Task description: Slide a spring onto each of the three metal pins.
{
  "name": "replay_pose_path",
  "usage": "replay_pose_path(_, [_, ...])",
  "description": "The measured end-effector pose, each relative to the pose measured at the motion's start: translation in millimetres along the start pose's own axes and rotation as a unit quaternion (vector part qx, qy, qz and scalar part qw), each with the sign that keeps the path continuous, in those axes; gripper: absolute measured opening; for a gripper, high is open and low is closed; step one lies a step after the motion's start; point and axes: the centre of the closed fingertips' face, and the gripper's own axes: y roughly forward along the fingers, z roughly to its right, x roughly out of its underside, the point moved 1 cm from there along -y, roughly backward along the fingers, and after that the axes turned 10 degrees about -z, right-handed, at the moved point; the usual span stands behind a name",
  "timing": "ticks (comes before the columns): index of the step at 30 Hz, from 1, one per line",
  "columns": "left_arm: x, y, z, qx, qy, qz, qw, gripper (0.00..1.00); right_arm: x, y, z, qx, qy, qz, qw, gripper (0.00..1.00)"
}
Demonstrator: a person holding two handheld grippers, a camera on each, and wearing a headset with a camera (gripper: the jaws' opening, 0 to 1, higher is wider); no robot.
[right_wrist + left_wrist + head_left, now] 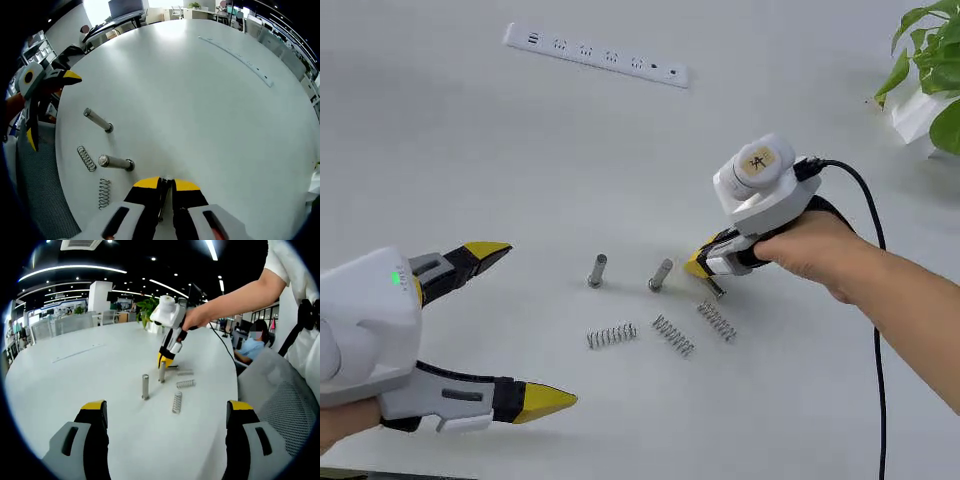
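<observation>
Two pins (597, 270) standing (springs (611, 335) beside); table (470, 130) open.

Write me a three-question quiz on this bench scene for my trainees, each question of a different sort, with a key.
1. True or false: the left gripper is open and holds nothing.
2. How many springs lie loose on the table? A one, B two, C three.
3. Fill in the number: ___ pins stand upright on the table with no spring on them, free of the right gripper.

Key:
1. True.
2. C.
3. Two. The right gripper is shut on the third pin.
</observation>
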Motion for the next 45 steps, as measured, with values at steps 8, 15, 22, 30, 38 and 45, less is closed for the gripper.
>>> replay_pose_path(8, [-0.5,-0.8,-0.1,0.0,0.0,0.0,1.0,0.98,0.8,1.5,1.0,-0.002,-0.011,-0.005,0.9999,0.06])
replay_pose_path(15, [-0.3,-0.5,1.3,0.002,0.0,-0.001,1.0,0.98,-1.3,3.3,6.5,-0.001,-0.012,-0.009,0.9999,0.06])
replay_pose_path(22, [-0.3,-0.4,2.0,0.003,0.0,-0.002,1.0,0.98,-1.2,5.1,9.1,0.003,-0.015,-0.01,0.9998,0.05])
replay_pose_path(30, [-0.7,-1.2,2.2,0.004,0.001,-0.002,1.0,0.98,1.5,4.9,8.5,0.004,-0.014,-0.007,0.9999,0.04])
replay_pose_path(38, [-0.8,-0.6,3.3,0.006,0.003,-0.003,1.0,0.98,1.4,-6.7,5.3,0.012,-0.009,0.009,0.9998,0.04])
replay_pose_path(45, [-2.2,-0.1,4.3,0.009,0.005,-0.001,1.0,0.98,5.3,-17.0,3.1,0.016,-0.003,0.021,0.9997,0.04])
